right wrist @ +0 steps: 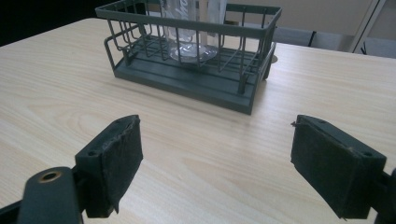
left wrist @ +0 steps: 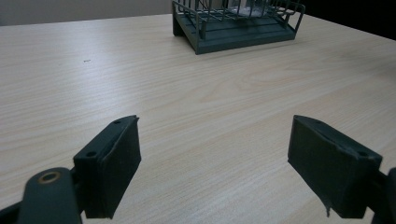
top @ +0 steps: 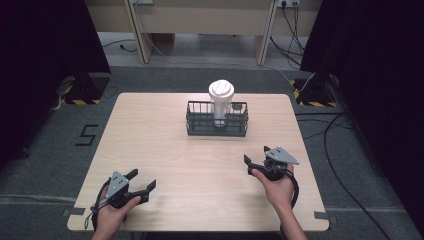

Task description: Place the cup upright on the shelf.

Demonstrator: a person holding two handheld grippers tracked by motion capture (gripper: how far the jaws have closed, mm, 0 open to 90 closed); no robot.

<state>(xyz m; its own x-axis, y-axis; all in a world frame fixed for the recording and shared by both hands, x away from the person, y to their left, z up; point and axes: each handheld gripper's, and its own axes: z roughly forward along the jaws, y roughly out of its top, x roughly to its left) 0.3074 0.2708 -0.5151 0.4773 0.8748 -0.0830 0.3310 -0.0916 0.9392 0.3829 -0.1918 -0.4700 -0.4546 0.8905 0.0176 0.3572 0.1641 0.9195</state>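
Pale wooden table (top: 165, 150) stands on grey carpet; your left gripper (top: 142, 181) and right gripper (top: 256, 155) hover wide open, empty, well short of the dark wire basket (top: 217, 126) holding a white-lidded clear cup (top: 220, 100), its base hidden by wires.

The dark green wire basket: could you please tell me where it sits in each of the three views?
High view: dark green wire basket at the table's far centre.
Left gripper view: top edge, right of centre.
Right gripper view: upper centre.
Shared landmark: the clear plastic cup standing in it.
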